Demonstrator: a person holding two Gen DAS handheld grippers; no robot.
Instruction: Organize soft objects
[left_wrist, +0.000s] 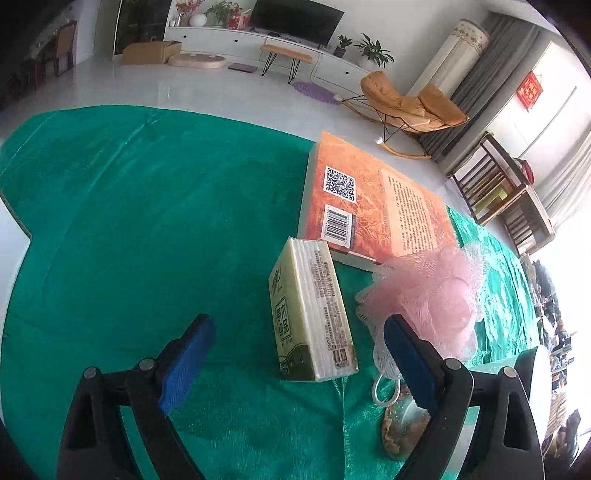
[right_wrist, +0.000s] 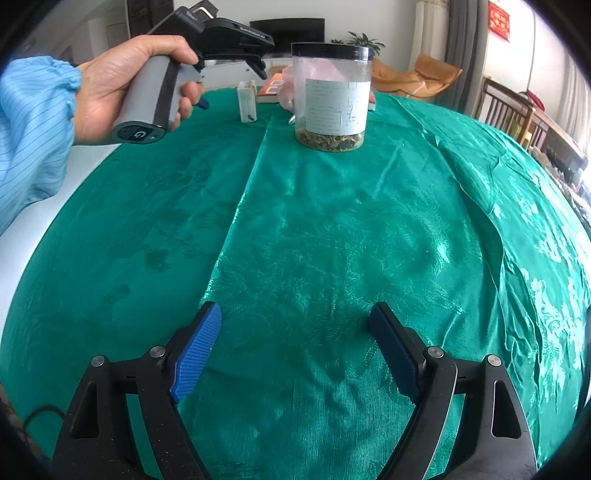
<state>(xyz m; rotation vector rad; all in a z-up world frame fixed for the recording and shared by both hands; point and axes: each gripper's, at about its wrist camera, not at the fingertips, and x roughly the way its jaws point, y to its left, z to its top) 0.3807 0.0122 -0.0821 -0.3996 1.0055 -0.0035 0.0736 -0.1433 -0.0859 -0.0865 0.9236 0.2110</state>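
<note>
In the left wrist view a green and white tissue pack (left_wrist: 314, 314) stands on its long edge on the green tablecloth (left_wrist: 129, 221). A pink mesh bath pouf (left_wrist: 432, 295) lies to its right, partly against an orange book (left_wrist: 373, 195). My left gripper (left_wrist: 299, 365) is open and empty, just short of the tissue pack, its right finger (left_wrist: 410, 365) in front of the pouf. In the right wrist view my right gripper (right_wrist: 295, 350) is open and empty over bare cloth. The tissue pack (right_wrist: 246, 99) and the left gripper's body (right_wrist: 221, 33) show far off.
A clear plastic jar (right_wrist: 332, 96) with a black lid and dried bits at its bottom stands right of the pouf; its base shows in the left wrist view (left_wrist: 402, 424). The tablecloth (right_wrist: 332, 240) is wrinkled. Chairs and a room lie beyond the table's far edge.
</note>
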